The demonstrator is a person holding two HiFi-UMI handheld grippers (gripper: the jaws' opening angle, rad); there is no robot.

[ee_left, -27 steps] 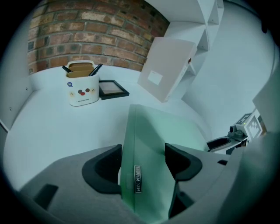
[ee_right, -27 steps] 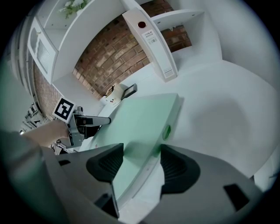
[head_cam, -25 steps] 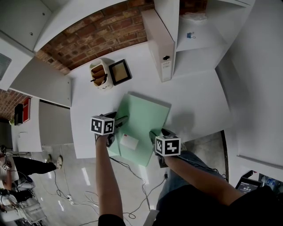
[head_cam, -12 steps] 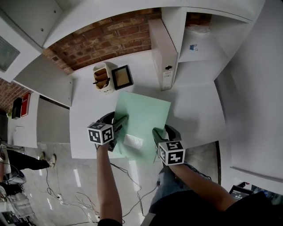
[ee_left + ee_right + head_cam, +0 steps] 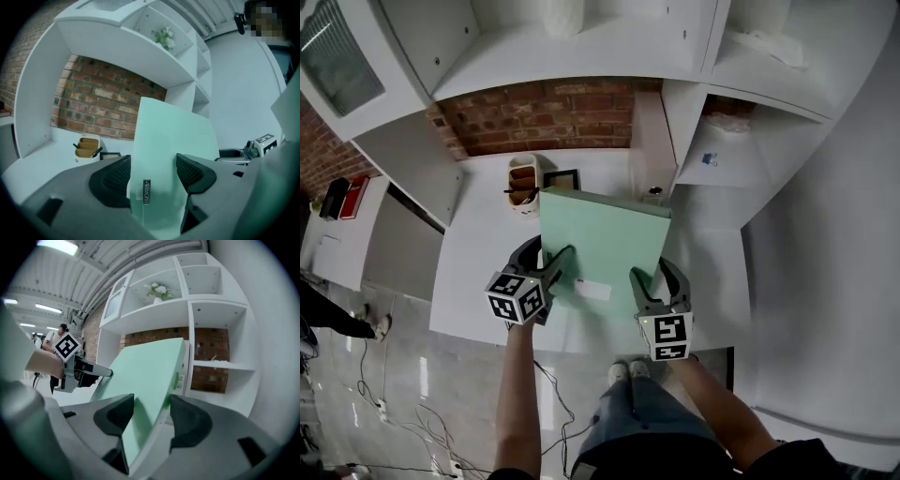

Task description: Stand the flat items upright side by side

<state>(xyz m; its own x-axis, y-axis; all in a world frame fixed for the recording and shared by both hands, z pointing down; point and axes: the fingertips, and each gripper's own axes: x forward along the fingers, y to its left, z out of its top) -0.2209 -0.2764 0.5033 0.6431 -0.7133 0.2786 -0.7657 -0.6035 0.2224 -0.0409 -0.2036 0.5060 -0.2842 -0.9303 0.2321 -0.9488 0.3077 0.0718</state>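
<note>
Head view: left tongs (image 5: pixel 551 256) and right tongs (image 5: pixel 652 274) are both clamped on the green binder (image 5: pixel 605 239), tilted above the tabletop (image 5: pixel 478 253) at frame centre, not yet stood beside the upright white binder (image 5: pixel 647 150).

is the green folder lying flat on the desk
No, the green folder is tilted up from the desk, gripped by the left gripper and right gripper.

The mint-green binder (image 5: pixel 602 246) hangs steeply tilted, just before the upright white binder (image 5: pixel 648 141).
</note>
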